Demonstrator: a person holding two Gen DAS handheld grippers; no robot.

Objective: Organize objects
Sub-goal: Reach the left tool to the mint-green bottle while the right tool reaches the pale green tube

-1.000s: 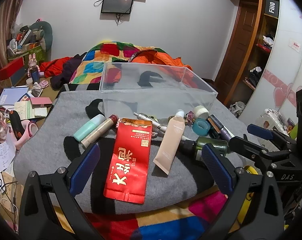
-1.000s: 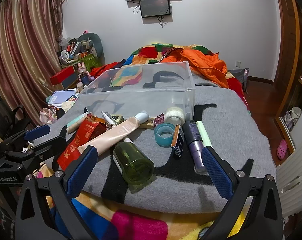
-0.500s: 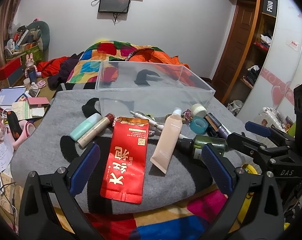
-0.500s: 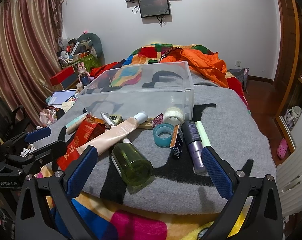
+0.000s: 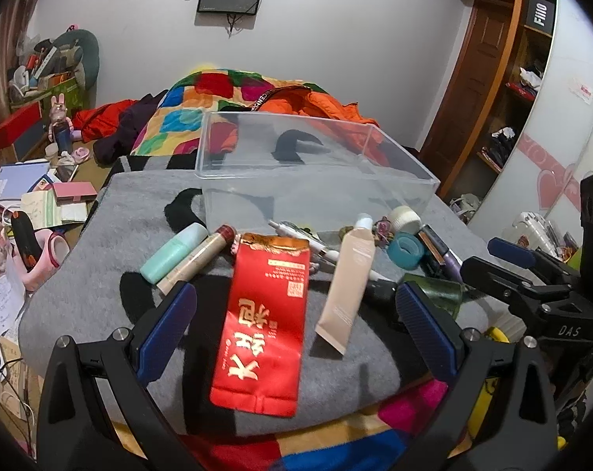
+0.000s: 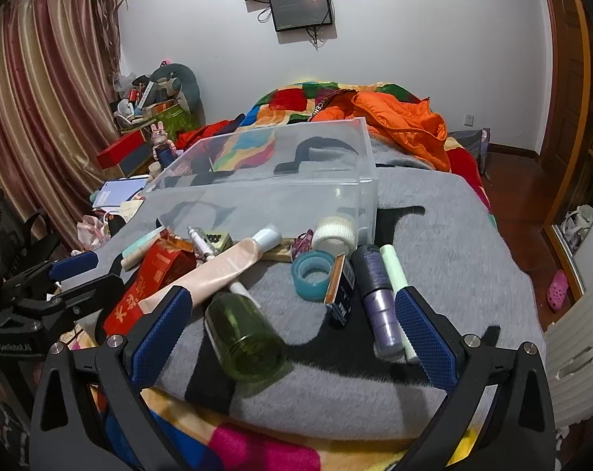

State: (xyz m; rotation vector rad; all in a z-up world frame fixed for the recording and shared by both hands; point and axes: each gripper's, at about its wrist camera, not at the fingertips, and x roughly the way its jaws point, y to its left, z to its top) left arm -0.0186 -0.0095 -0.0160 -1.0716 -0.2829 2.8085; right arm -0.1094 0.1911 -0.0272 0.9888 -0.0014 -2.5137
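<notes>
Your left gripper (image 5: 294, 324) and right gripper (image 6: 290, 329) both hang with jaws released above the bed's grey blanket (image 6: 453, 235); toiletries lie before the clear bin (image 5: 316, 180)

Two low wrist views, shared clear bin (image 5: 316, 180).

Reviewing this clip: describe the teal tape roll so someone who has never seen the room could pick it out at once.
Find the clear plastic bin on the grey blanket. In the clutter in front of its near wall, the teal tape roll lies flat beside a white roll. It is the only translucent blue-green ring with an open centre.
</notes>
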